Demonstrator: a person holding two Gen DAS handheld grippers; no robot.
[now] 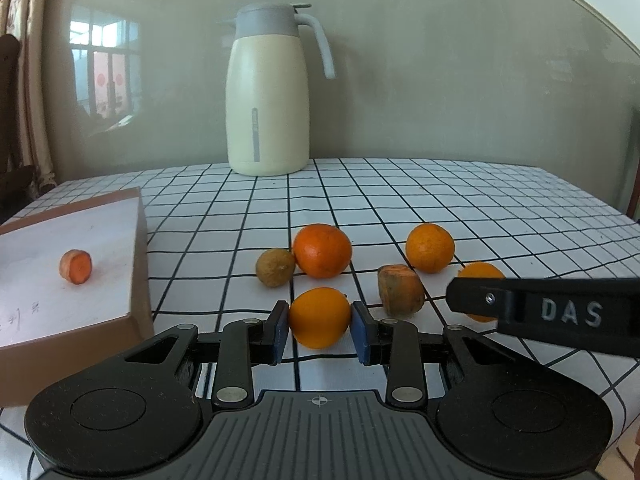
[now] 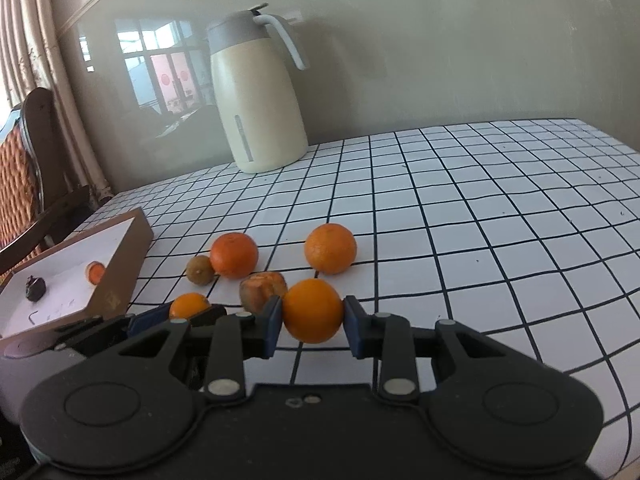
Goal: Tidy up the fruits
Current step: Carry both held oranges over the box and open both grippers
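My left gripper (image 1: 319, 327) is shut on a small orange (image 1: 319, 317), its blue pads touching both sides, low over the checked tablecloth. My right gripper (image 2: 312, 320) is shut on another orange (image 2: 312, 311); its black finger (image 1: 540, 310) crosses the right of the left wrist view, hiding most of that orange (image 1: 480, 270). Loose on the cloth lie two more oranges (image 1: 322, 251) (image 1: 430, 247), a small brown fruit (image 1: 275, 267) and a carrot chunk (image 1: 401, 290). A shallow cardboard box (image 1: 136, 280) at left holds a carrot slice (image 1: 76, 266).
A cream thermos jug (image 1: 267, 96) stands at the back of the table by the wall. In the right wrist view the box (image 2: 120, 268) also holds a small dark object (image 2: 35, 289). A wooden chair (image 2: 28, 168) stands beyond the table's left edge.
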